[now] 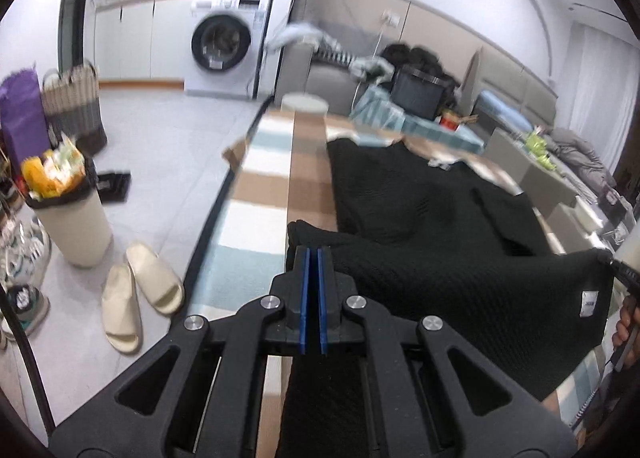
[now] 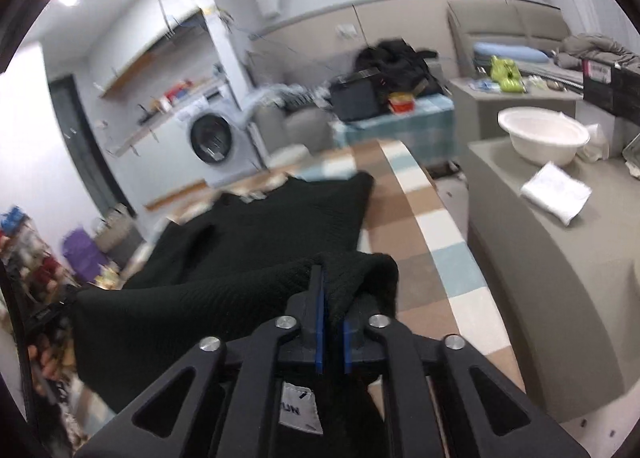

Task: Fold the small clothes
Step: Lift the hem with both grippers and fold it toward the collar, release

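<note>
A black knitted garment [image 1: 420, 210] lies spread on the checked tablecloth [image 1: 260, 186], its near edge lifted between both grippers. My left gripper [image 1: 314, 254] is shut on the near-left corner of the cloth. At the right edge of the left wrist view, the right gripper [image 1: 618, 270] sits at the other corner, a hand beneath it. In the right wrist view the black garment [image 2: 248, 242] drapes over my right gripper [image 2: 332, 286]. Its blue pads stand a little apart, with cloth hanging loosely in the gap. A white label [image 2: 300, 406] hangs below. The left gripper [image 2: 48, 314] shows blurred at the left.
Left of the table stand a full waste bin [image 1: 72, 226], a pair of slippers [image 1: 140, 290] and shoes on the floor. A washing machine [image 1: 222, 46] is at the back. Right of the table, a grey cabinet [image 2: 560, 258] carries a white bowl [image 2: 542, 138] and a folded white cloth [image 2: 556, 192].
</note>
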`<state>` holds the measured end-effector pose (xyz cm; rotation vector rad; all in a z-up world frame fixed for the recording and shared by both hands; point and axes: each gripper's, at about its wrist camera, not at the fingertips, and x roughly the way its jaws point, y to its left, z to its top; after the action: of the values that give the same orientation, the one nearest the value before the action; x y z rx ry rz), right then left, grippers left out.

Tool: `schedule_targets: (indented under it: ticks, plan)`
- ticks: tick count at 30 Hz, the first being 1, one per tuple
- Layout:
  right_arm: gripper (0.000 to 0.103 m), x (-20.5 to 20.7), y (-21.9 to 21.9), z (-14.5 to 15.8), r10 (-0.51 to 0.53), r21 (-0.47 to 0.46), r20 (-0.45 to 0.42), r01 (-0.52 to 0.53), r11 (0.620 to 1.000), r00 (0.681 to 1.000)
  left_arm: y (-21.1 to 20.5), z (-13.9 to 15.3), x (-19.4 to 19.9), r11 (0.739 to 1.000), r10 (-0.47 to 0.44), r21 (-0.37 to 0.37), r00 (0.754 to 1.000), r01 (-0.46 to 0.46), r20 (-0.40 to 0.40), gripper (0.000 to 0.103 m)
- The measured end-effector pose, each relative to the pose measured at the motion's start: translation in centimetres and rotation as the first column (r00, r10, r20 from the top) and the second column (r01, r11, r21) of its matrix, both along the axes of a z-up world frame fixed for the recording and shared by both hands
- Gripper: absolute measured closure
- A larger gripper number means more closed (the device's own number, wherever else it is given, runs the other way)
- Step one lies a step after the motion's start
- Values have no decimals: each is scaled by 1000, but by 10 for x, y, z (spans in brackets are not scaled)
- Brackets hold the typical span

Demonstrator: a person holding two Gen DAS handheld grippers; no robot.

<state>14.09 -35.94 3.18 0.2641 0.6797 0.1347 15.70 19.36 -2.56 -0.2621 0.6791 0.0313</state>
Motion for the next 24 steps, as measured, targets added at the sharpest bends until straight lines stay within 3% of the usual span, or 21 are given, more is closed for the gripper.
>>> schedule_targets:
  ticks: [2, 4, 6, 8, 10, 16, 18, 20, 24]
  plan:
    - [62, 17, 3, -16, -32, -82, -62, 27, 996, 998, 0, -19, 25, 1000, 16, -6, 997, -16, -78, 101]
    - [55, 22, 0, -28, -40, -113, -110, 27, 993, 993, 1, -33, 32, 1000, 25, -3, 992, -25, -122, 95]
    - [47, 22, -9, -38, 2, -85, -147, -15, 996, 989, 4, -43, 35, 1000, 24, -11, 991, -26, -135, 80]
    - [34, 20, -16, -46, 45, -58, -160, -55, 997, 986, 5, -49, 37, 1000, 13, -21, 990, -16, -139, 50]
    - [34, 22, -25, -53, 54, -35, -178, -61, 998, 983, 3, -53, 40, 999, 7, -37, 990, -13, -139, 46]
    - [34, 41, -23, -62, 75, -4, -223, -78, 997, 972, -18, -68, 69, 995, -89, -71, 976, 77, -200, 47]
    - [44, 48, -14, -62, 122, 3, -229, -124, 992, 966, -22, -69, 73, 995, -95, -58, 977, 85, -192, 57]
    - [54, 50, -1, -59, 151, -29, -231, -162, 986, 961, -26, -70, 72, 994, -106, -48, 977, 99, -185, 75]
    - [71, 57, 13, -63, 172, -83, -246, -198, 977, 954, -29, -68, 65, 993, -119, -20, 977, 117, -179, 87]
